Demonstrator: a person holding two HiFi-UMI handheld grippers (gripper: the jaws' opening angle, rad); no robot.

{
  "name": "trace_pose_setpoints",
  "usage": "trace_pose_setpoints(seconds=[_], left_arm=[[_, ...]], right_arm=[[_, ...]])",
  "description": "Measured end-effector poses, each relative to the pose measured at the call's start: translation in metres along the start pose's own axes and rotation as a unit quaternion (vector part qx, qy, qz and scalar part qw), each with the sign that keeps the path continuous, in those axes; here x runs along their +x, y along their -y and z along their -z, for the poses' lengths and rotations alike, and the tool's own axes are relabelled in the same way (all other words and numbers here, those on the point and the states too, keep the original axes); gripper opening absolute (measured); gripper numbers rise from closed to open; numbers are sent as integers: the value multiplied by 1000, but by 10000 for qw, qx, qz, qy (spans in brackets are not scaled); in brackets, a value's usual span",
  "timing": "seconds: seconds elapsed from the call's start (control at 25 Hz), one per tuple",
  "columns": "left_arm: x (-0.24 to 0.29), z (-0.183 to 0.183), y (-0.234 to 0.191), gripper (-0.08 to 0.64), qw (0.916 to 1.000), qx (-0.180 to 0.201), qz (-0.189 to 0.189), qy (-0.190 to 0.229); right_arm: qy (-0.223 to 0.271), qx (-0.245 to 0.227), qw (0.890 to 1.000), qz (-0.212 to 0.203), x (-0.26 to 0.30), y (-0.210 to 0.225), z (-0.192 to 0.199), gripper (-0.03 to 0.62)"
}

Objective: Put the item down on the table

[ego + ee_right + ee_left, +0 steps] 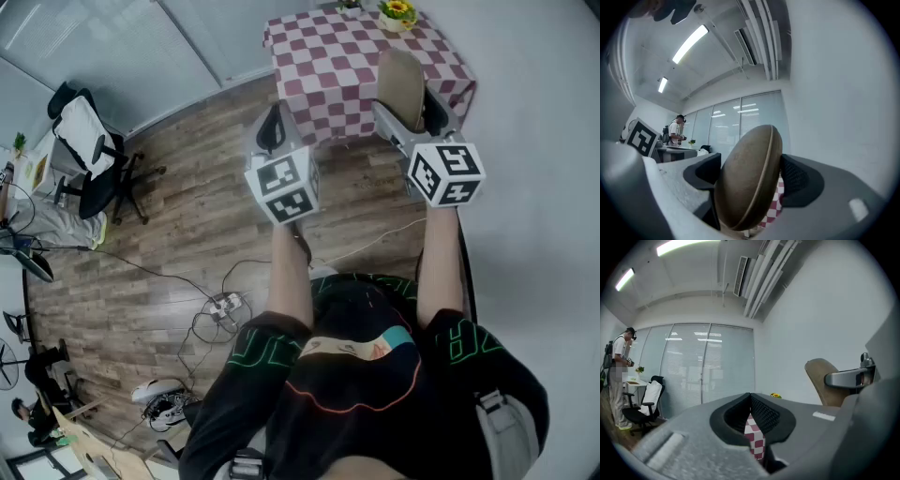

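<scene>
Grip on a brown oval case, held up short of the checkered table.

Right gripper (pixel 752 182) has its jaws spread wide, with both pads against the flat sides of the brown oval case (pixel 746 154). The case stands on edge between them with its seam facing the camera, rising well above the jaw tips. Left gripper (pixel 751 414) is alongside with its jaws closed together and nothing between them. Both grippers point level towards the table (pixel 328 66), whose red-and-white checkered cloth shows below and beyond the case. A pot of yellow flowers (pixel 397 13) stands at the table's far edge. An office chair (pixel 89 150) stands well off on the wooden floor (pixel 187 253).
</scene>
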State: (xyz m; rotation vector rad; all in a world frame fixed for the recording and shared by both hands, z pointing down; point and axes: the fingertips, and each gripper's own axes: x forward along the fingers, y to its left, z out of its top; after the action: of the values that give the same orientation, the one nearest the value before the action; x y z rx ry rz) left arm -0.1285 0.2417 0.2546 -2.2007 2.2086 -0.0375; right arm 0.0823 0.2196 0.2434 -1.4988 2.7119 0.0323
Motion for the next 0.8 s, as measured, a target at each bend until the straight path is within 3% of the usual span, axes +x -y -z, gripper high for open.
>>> trace_pose_setpoints(seconds=[0.12, 0.6, 0.8], left_arm=[[3, -4, 6, 9, 9999, 11, 31, 102], [10, -23, 30, 9, 9992, 70, 109, 374], [3, -25, 31, 9, 9993, 52, 57, 366]], right_arm=[[127, 193, 9997, -10, -2, 8, -6, 403], [371, 144, 9990, 209, -16, 52, -28, 405], [309, 100, 9994, 140, -20, 48, -29, 404]])
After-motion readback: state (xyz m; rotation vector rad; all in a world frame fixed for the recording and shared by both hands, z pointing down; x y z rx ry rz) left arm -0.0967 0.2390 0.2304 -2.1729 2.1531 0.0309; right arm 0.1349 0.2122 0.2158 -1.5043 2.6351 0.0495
